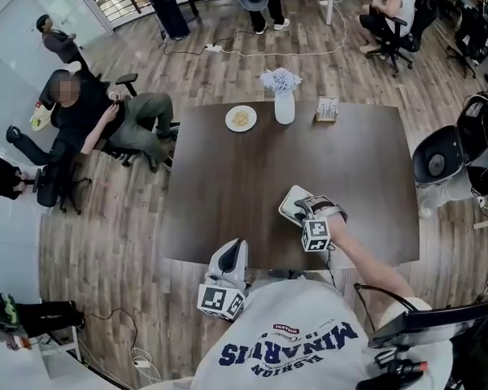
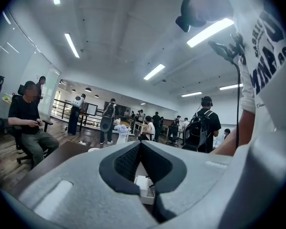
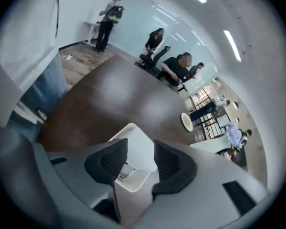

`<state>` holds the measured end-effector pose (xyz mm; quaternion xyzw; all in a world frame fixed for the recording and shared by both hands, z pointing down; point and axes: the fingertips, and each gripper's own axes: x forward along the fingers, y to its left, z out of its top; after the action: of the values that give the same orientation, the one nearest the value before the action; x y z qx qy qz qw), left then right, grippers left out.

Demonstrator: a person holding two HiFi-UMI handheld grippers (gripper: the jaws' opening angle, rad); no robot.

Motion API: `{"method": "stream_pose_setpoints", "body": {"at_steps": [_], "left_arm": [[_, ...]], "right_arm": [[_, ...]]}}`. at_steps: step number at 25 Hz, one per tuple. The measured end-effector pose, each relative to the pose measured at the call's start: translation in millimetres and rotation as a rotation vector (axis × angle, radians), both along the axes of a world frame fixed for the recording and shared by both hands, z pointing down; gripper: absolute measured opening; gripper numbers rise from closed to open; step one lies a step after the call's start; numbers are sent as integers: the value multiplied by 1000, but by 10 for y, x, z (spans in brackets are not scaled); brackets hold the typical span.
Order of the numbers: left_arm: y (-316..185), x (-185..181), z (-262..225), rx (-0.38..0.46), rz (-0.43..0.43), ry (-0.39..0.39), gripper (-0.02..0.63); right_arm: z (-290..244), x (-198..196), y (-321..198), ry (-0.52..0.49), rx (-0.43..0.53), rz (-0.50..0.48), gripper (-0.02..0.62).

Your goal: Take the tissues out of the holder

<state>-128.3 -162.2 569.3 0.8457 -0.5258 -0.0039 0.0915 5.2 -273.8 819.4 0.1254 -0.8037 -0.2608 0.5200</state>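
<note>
The right tongs [image 1: 307, 210] were held spread, slanting down over the white tissue holder [image 3: 133, 136]. The holder stood on the dark bench [image 1: 228, 177], lower right of centre in the head view. It lay straight ahead, framed between the pads but seemingly unpinched, its long axis apparently along the gap. The left tongs [image 2: 140, 144], pressed together, were seen at the bench's near edge, farther off.
</note>
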Motion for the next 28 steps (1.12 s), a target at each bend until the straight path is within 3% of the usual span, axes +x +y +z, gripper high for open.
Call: {"method": "stream_pose_setpoints", "body": {"at_steps": [4,9,19,28], "left_arm": [[-23,-246,48,-9,-46,9,5],[-40,-401,73,-21,-108,21,5],[-138,-487,52,-21,-109,30,5],[-222,-545,59,-17,-91,23,5]], "right_arm": [[459,-62,-103,211,5,-165,190],[577,-101,-204,302,-14,-270,132],[550,-153,-208,295,-32,-269,121],[480,-152,-213,294,13,-242,94]]}}
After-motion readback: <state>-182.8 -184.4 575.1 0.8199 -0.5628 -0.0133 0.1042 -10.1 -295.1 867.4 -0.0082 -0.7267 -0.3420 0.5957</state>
